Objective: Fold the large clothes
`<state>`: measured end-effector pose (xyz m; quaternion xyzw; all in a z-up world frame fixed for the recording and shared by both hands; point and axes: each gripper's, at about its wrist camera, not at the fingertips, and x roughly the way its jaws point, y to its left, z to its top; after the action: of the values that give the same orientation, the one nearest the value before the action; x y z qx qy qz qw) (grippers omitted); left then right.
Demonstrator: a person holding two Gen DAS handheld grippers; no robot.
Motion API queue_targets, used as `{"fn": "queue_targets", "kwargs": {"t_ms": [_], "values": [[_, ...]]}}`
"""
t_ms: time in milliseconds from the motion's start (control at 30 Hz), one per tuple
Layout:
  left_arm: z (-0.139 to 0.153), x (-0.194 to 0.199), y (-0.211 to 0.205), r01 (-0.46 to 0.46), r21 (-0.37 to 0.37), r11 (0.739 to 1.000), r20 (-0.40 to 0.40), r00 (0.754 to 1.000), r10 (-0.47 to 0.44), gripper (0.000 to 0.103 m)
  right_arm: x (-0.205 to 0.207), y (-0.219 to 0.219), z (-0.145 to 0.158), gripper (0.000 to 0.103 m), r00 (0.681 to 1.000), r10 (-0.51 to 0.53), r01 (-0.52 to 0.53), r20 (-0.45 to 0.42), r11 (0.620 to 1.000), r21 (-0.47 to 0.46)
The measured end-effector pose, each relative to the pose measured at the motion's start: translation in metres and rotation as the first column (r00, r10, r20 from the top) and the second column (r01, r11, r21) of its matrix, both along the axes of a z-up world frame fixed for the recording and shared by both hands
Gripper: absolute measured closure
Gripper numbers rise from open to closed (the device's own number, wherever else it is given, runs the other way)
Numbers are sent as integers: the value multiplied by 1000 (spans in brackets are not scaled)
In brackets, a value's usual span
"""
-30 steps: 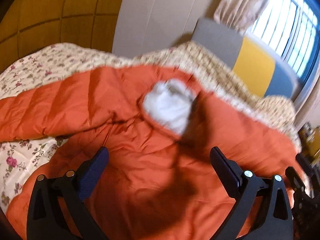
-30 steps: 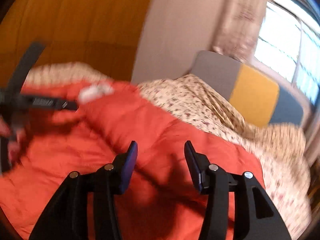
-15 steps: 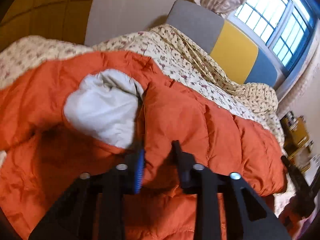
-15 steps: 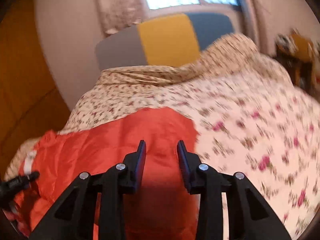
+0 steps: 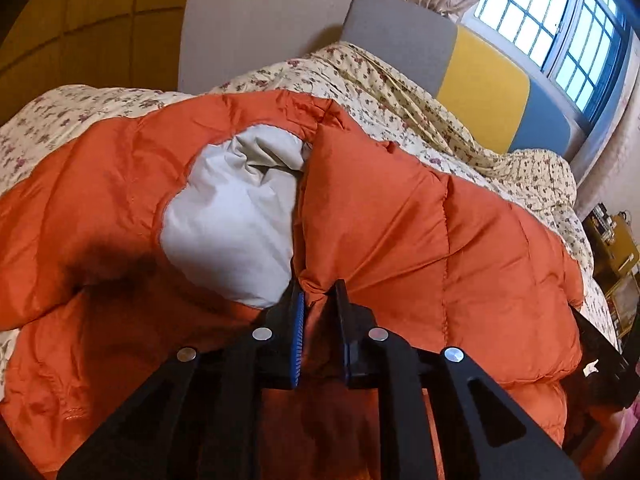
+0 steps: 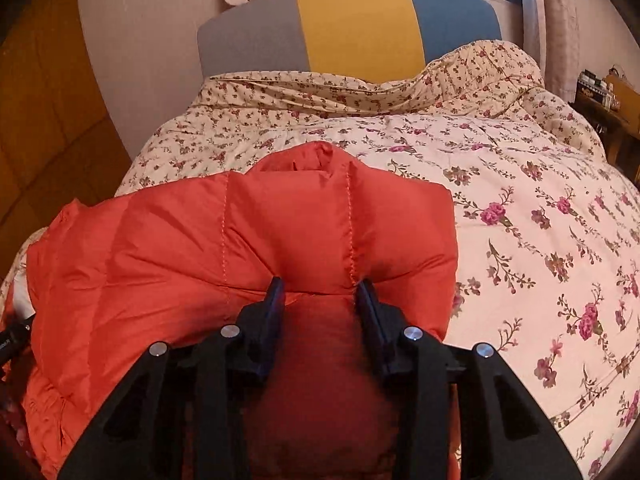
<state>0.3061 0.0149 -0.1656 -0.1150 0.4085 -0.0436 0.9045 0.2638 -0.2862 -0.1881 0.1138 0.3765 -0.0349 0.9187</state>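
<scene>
An orange padded jacket (image 5: 400, 232) lies spread over a floral bedspread (image 6: 520, 208) on the bed, its pale grey lining (image 5: 228, 220) showing at the collar. The left hand-held gripper (image 5: 319, 292) is clamped on a pinch of orange fabric beside the lining. The right hand-held gripper (image 6: 320, 286) has puffy fabric bulging between its jaws, which have just been opening slightly. The slippery, thick shell could slide from either grip when lifted, spoiling the fold. A grey, yellow and blue headboard (image 6: 360, 32) stands beyond; nothing blocks the jacket.
</scene>
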Motion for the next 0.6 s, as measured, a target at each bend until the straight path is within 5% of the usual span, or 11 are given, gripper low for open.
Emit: {"fn": "queue_targets", "kwargs": {"t_ms": [67,133,200,233,400,600], "values": [[2,-2,1,3,-5,1000,-7,1000,-3,85,0,-1,1,65,1000,-2,2,-1,1000,-2],[6,-7,2,3,-11,1000,-15,1000,-3,69,0,-5,2,64,1000,1,0,-5,1000,16],[13,-17,8,2,-30,1000,-8,1000,-3,14,-5,-10,8,58,1000,-11,11,-5,999,32],[19,-27,14,-30,-24,999,17,999,30,8,-12,-12,13,54,1000,-19,19,4,999,45],[36,-62,64,-147,-94,985,66,986,154,8,-53,-14,36,52,999,-14,13,47,999,41],[42,-93,145,-365,-167,916,49,925,378,8,-58,-12,17,38,999,-36,36,-34,999,-5]]}}
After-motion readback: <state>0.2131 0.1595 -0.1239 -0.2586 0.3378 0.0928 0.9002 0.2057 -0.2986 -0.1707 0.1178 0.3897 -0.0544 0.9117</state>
